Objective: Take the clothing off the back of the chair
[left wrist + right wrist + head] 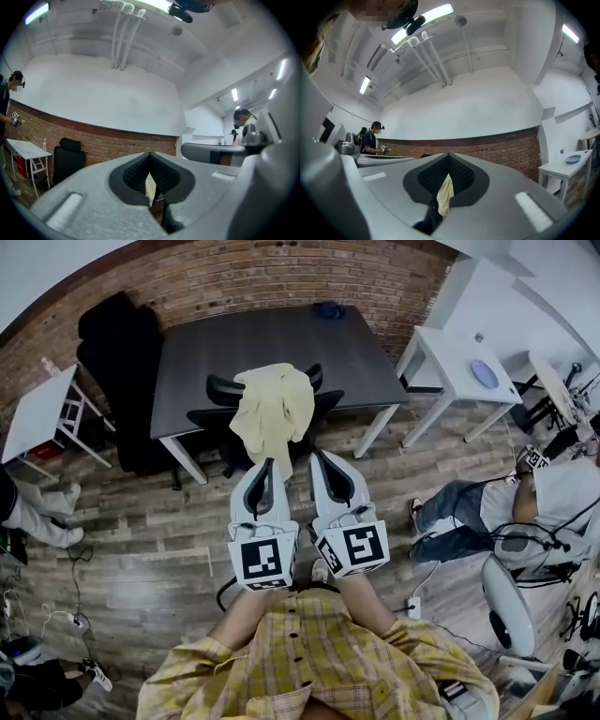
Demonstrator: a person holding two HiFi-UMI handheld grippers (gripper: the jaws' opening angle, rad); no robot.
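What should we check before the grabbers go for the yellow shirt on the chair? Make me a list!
1. Pale yellow cloth garment draped over the back of the black office chair: ok.
2. Left gripper pointed at the garment's hanging end: ok.
3. Right gripper pointed at it too, alongside the left: ok.
4. Jaws open, ready to grab: not ok, both pairs are together.
5. Cloth already touching a gripper: cannot tell.
6. Chair clear of the dark grey table: cannot tell, it sits tucked against the edge.

Dark table (262,338) against brick wall (281,273), white side table (455,357)
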